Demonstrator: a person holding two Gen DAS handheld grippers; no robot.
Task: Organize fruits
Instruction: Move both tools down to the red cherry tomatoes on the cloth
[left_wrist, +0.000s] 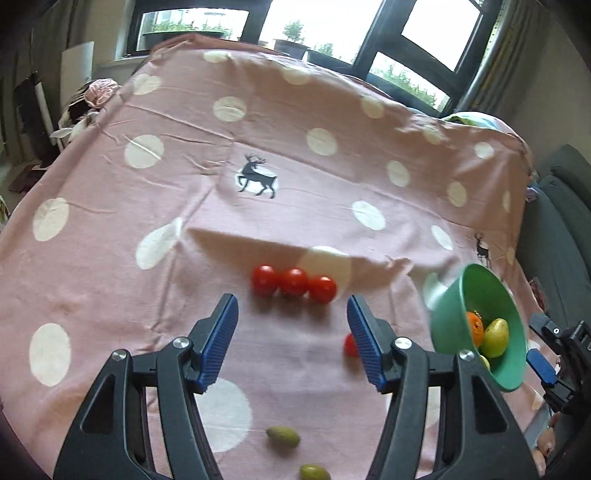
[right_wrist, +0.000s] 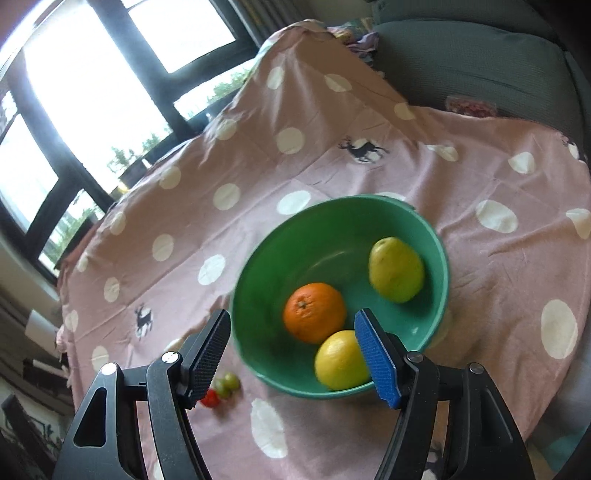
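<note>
Three red tomatoes (left_wrist: 293, 281) lie in a row on the pink dotted cloth, just beyond my left gripper (left_wrist: 291, 306). That gripper is open with nothing between its blue pads. A fourth tomato (left_wrist: 349, 345) peeks out behind its right finger. Two small green fruits (left_wrist: 283, 436) lie nearer, under the gripper. The green bowl (right_wrist: 314, 236) holds an orange (right_wrist: 314, 312), a lemon (right_wrist: 341, 360) and a pear (right_wrist: 396, 269). My right gripper (right_wrist: 292, 317) hovers open over the bowl's near rim, its right finger in front of the lemon. Left of the bowl lie a tomato (right_wrist: 209, 398) and green fruits (right_wrist: 226, 384).
The bowl (left_wrist: 450, 314) stands at the right of the left wrist view, with the right gripper's blue pad (left_wrist: 541, 365) beside it. A grey-green sofa (right_wrist: 480, 55) borders the table's far side. Windows (left_wrist: 325, 22) and plant pots lie beyond the cloth's far edge.
</note>
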